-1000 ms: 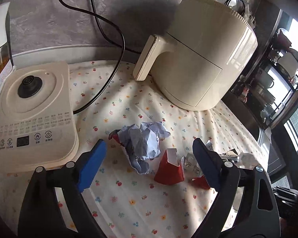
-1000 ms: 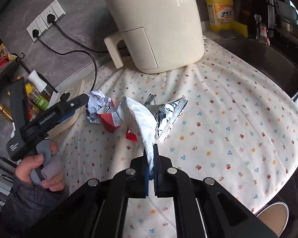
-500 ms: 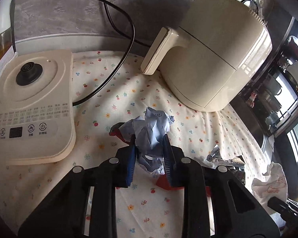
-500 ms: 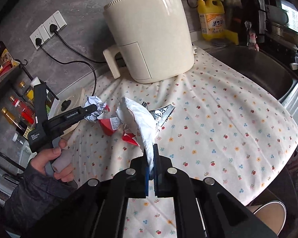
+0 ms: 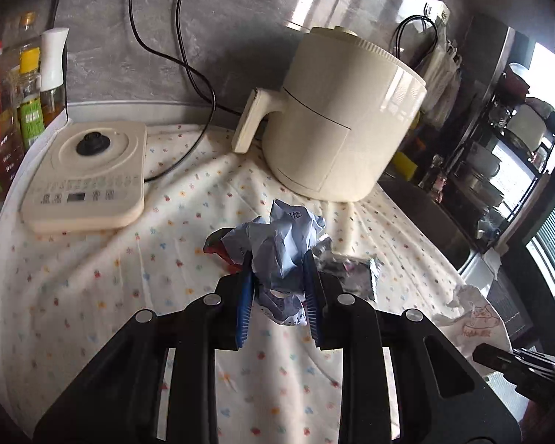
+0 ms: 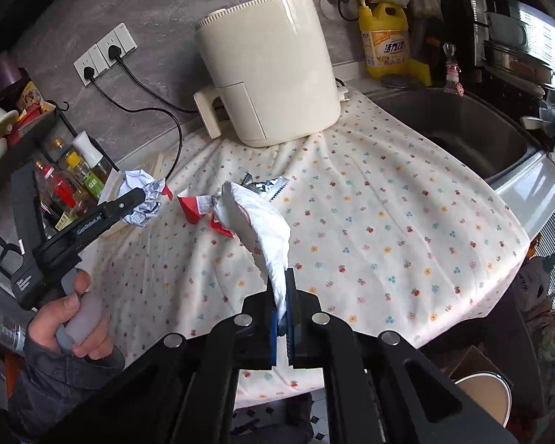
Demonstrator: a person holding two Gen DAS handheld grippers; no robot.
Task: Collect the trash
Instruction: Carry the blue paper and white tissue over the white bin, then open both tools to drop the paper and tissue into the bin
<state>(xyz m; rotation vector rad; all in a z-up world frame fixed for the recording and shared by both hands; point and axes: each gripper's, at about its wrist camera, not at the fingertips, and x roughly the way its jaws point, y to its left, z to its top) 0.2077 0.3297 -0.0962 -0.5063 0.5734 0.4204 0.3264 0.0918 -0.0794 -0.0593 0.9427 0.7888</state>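
Observation:
My left gripper (image 5: 277, 270) is shut on a crumpled pale-blue paper ball (image 5: 281, 244) and holds it above the flowered cloth; it also shows in the right wrist view (image 6: 142, 196). My right gripper (image 6: 284, 296) is shut on the edge of a white plastic bag (image 6: 259, 222), which hangs open above the cloth; the bag also shows in the left wrist view (image 5: 477, 318). A red carton (image 6: 192, 207), a red wrapper (image 6: 220, 227) and a silver foil wrapper (image 6: 266, 187) lie on the cloth behind the bag. The foil wrapper shows in the left wrist view (image 5: 351, 270).
A cream air fryer (image 6: 270, 74) stands at the back of the cloth. A flat cream kettle base (image 5: 85, 177) with a cord sits at the left, bottles (image 5: 29, 103) beside it. A dark sink (image 6: 455, 129) lies to the right, a yellow detergent bottle (image 6: 386, 40) behind it.
My left gripper closed on the paper ball and lifted it off the cloth, away from the red carton. My right gripper, still holding the bag, pulled back and up.

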